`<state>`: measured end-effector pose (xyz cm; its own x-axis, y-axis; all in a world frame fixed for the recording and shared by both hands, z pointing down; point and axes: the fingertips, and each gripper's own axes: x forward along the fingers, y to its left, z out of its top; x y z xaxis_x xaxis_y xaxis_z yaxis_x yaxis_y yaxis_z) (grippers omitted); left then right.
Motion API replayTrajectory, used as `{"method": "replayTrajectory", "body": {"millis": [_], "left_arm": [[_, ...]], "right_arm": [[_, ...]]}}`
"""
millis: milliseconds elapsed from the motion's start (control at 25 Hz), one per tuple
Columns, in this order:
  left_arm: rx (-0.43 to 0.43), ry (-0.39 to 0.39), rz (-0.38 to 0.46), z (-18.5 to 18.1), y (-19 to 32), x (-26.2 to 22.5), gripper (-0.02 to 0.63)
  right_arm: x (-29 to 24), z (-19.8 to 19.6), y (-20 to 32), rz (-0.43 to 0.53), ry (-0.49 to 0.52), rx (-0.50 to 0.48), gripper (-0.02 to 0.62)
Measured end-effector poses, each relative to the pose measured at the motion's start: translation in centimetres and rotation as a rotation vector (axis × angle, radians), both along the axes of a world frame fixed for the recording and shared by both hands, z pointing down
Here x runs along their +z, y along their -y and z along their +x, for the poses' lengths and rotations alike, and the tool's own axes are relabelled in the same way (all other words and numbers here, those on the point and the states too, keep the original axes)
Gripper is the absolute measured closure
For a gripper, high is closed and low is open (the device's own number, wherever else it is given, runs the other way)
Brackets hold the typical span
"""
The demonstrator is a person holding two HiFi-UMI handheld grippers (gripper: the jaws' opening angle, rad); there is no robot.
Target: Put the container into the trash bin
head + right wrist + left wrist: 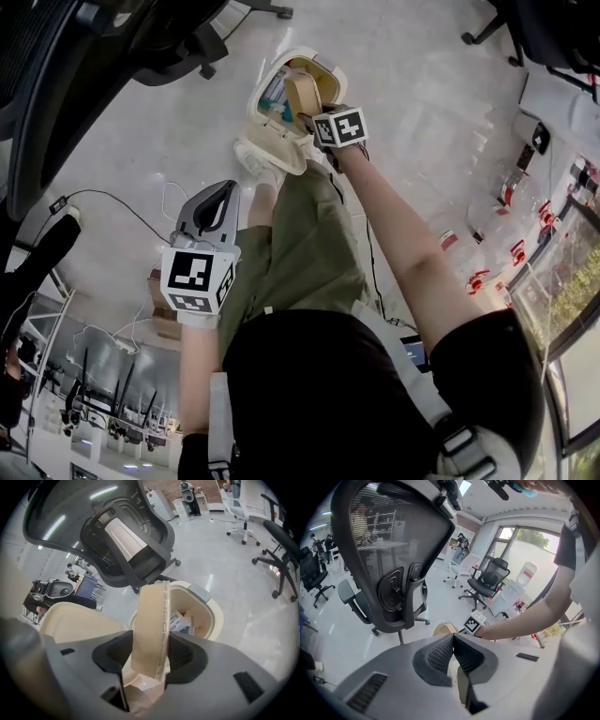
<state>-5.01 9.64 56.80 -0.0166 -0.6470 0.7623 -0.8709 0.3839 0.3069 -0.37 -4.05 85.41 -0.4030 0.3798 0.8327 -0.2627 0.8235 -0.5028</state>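
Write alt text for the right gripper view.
The right gripper grips a beige container on edge over an open cream bin that already holds some packaging. The bin's lid stands open at left, and a black office chair stands behind on a glossy floor.

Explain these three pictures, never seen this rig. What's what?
No robot: a person holds a two-jaw gripper in each hand. The head view looks down from a camera on the person's head; the other two cameras ride on the grippers and look along their jaws. The right gripper is clamped on a flat beige container, over an open trash bin on the floor with rubbish inside. The left gripper is shut and empty. Office chairs stand around.
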Motion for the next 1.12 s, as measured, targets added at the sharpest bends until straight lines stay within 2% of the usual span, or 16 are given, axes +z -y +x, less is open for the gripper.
{"method": "replayTrajectory", "body": {"millis": [400, 880, 1120], "left_arm": [[0.025, -0.026, -0.012, 0.3, -0.2, 1.7, 0.598], [0.042, -0.044, -0.048, 0.3, -1.8, 3.8, 0.598], [0.048, -0.051, -0.070, 0.2, -2.8, 5.0, 0.598]], "right_arm": [[5.5, -0.4, -0.4, -0.047, -0.086, 0.134, 0.371], [10.3, -1.5, -1.3, -0.051, -0.132, 0.200, 0.368], [11.4, -3.5, -1.7, -0.035, -0.130, 0.226, 0.370]]}}
